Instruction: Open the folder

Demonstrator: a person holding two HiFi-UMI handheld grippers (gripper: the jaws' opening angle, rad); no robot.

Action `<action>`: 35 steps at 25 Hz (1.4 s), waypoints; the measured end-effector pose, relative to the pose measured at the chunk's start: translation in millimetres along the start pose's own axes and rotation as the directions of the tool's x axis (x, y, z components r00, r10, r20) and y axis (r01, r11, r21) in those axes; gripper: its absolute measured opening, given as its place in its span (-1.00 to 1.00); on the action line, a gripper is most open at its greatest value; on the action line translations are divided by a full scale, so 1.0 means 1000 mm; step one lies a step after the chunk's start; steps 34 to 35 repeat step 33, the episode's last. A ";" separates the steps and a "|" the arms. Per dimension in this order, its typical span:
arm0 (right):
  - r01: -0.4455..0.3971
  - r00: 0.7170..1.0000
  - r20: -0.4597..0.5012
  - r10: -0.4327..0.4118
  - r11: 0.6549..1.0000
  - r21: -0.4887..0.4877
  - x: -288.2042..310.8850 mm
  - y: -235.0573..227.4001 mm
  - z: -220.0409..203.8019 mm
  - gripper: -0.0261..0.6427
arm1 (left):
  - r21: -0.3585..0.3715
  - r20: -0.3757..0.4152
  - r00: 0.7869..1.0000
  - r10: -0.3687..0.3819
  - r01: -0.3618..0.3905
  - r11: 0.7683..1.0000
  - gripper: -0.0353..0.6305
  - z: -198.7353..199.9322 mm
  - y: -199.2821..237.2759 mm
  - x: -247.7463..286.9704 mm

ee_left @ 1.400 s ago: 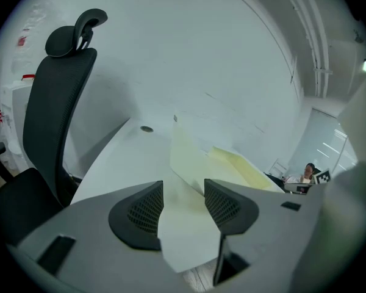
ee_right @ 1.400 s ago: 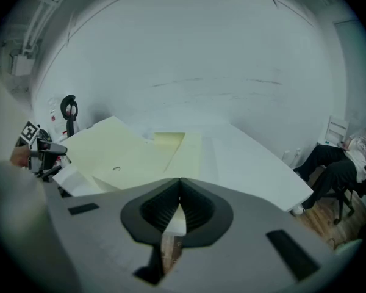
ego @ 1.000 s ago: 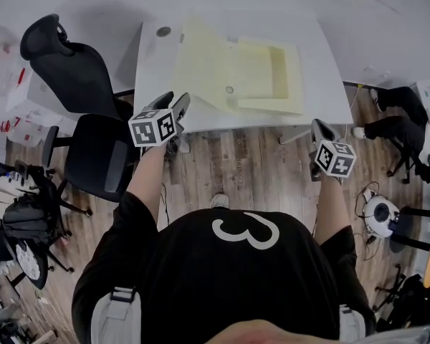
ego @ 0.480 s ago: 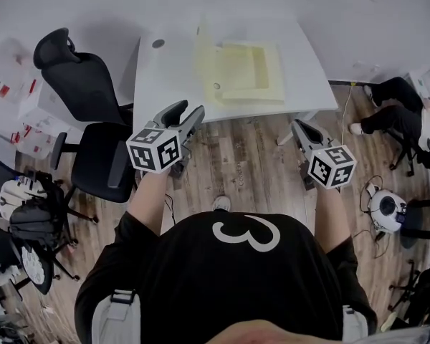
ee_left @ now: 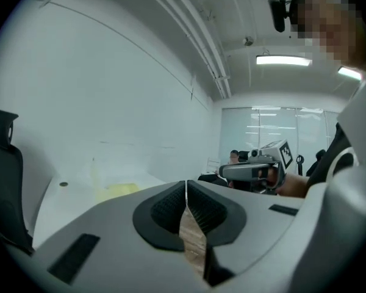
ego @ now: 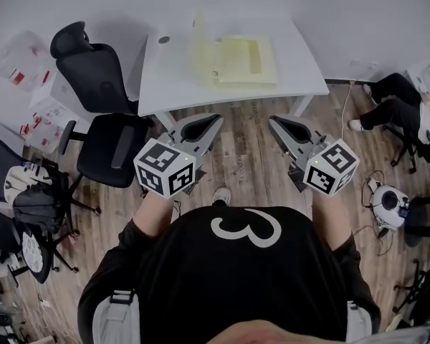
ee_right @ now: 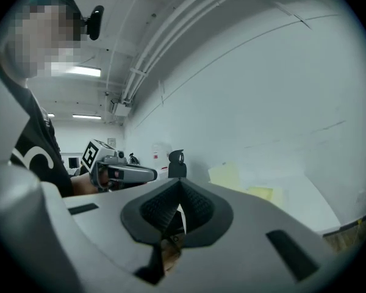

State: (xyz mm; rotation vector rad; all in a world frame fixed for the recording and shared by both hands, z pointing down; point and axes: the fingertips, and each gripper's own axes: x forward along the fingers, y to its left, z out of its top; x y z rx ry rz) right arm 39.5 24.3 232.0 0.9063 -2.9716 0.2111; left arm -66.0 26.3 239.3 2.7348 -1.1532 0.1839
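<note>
The pale yellow folder (ego: 236, 59) lies open on the white table (ego: 301, 77), with one flap standing up at its left side. It shows faintly in the left gripper view (ee_left: 113, 191) and the right gripper view (ee_right: 232, 179). Both grippers hang over the wooden floor, well short of the table and apart from the folder. My left gripper (ego: 216, 119) (ee_left: 186, 185) is closing, its jaws together with nothing between them. My right gripper (ego: 272, 120) (ee_right: 180, 185) is shut and holds nothing. The two point inward, toward each other.
Two black office chairs (ego: 86, 63) (ego: 111, 149) stand left of the table. Boxes and bags crowd the far left. A seated person's legs (ego: 394, 99) and a round white device (ego: 383, 210) are at the right. Wooden floor lies between me and the table.
Both grippers rose and drew back from the table edge toward my chest, turning inward. The left gripper's jaws went from open to together. The folder lies as before.
</note>
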 end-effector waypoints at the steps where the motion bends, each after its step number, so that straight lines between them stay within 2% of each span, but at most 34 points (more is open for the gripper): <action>1: -0.002 1.000 0.005 0.002 1.000 -0.014 -0.005 0.006 0.002 -0.85 | 0.027 0.000 1.000 0.009 -0.009 1.000 -0.83 0.003 -0.010 -0.004; 4: 0.002 1.000 0.014 -0.002 0.999 -0.038 -0.023 0.020 0.004 -0.85 | 0.102 0.007 1.000 -0.002 0.001 0.995 -0.84 0.010 -0.042 -0.012; 7: -0.014 0.999 0.031 0.015 0.999 -0.046 -0.035 0.037 0.007 -0.85 | 0.101 0.012 0.999 -0.046 0.044 0.994 -0.84 0.010 -0.066 -0.019; 14: -0.021 0.998 0.057 0.025 0.998 -0.054 -0.064 0.062 0.009 -0.85 | 0.121 0.013 0.998 -0.069 0.067 0.990 -0.84 0.007 -0.103 -0.027; 22: -0.031 0.997 0.074 0.036 0.997 -0.066 -0.075 0.080 0.018 -0.85 | 0.140 0.032 0.997 -0.075 0.070 0.988 -0.85 0.017 -0.119 -0.041; 35: -0.041 0.996 0.072 0.046 0.996 -0.073 -0.094 0.084 0.020 -0.85 | 0.152 0.021 0.997 -0.072 0.068 0.986 -0.84 0.015 -0.138 -0.038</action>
